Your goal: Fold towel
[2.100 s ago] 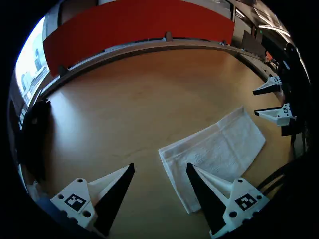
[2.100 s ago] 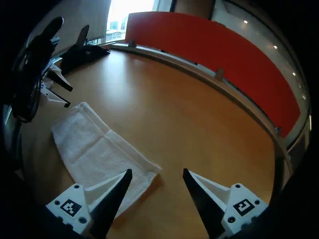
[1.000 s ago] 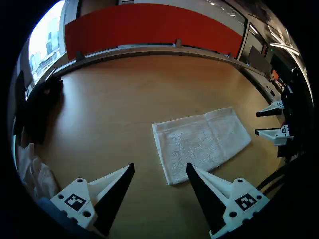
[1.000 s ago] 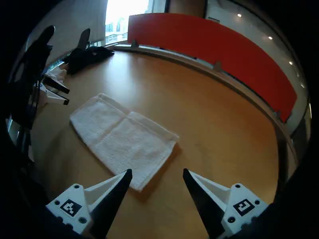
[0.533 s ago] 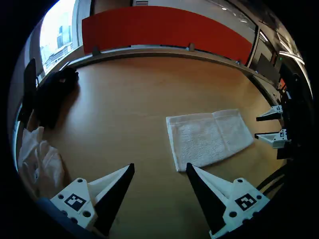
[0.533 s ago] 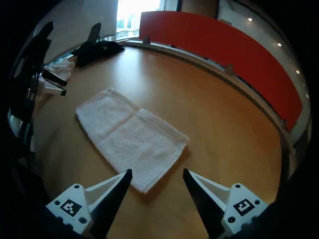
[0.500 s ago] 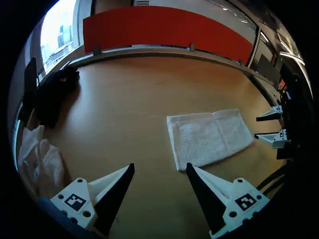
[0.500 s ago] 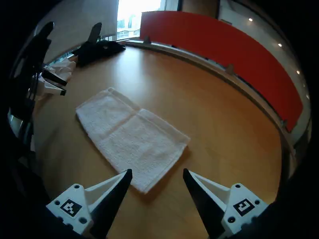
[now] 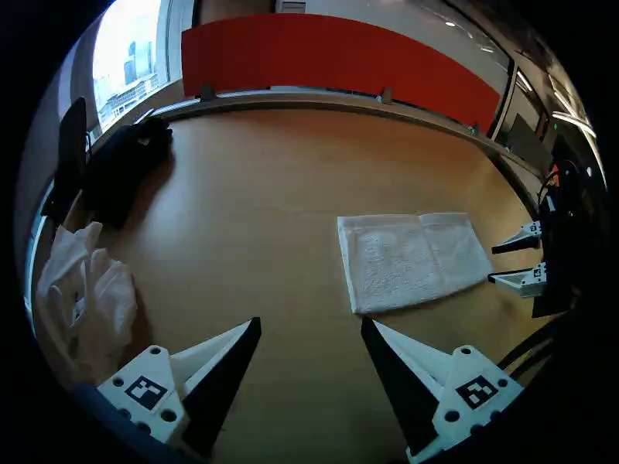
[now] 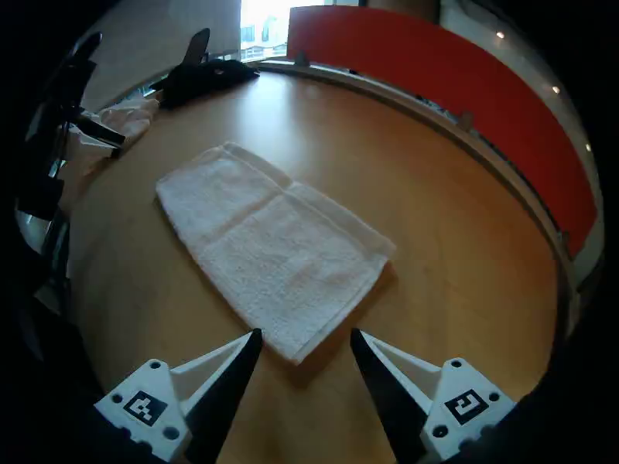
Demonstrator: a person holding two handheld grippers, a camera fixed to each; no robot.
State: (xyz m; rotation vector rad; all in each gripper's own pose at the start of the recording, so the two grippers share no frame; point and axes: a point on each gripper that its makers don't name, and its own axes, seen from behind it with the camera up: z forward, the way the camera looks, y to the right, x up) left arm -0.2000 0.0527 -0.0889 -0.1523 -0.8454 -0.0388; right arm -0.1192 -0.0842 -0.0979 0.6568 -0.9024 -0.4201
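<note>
A white towel lies flat on the wooden table, folded into a long rectangle with a visible fold seam across it. My left gripper is open and hovers over bare wood, the towel's near corner just beyond its right finger. My right gripper is open too, with the towel's near corner lying just ahead of the gap between its fingers. The right gripper appears at the far end of the towel in the left gripper view, and the left gripper sits at the left edge in the right gripper view.
A black bag rests near the window-side table edge. A crumpled white plastic bag lies close by. An orange-red partition runs along the far edge of the table.
The left gripper has drawn back and swung left, so the towel sits farther off and the white bag has come into sight. The right gripper has moved closer to the towel's near corner.
</note>
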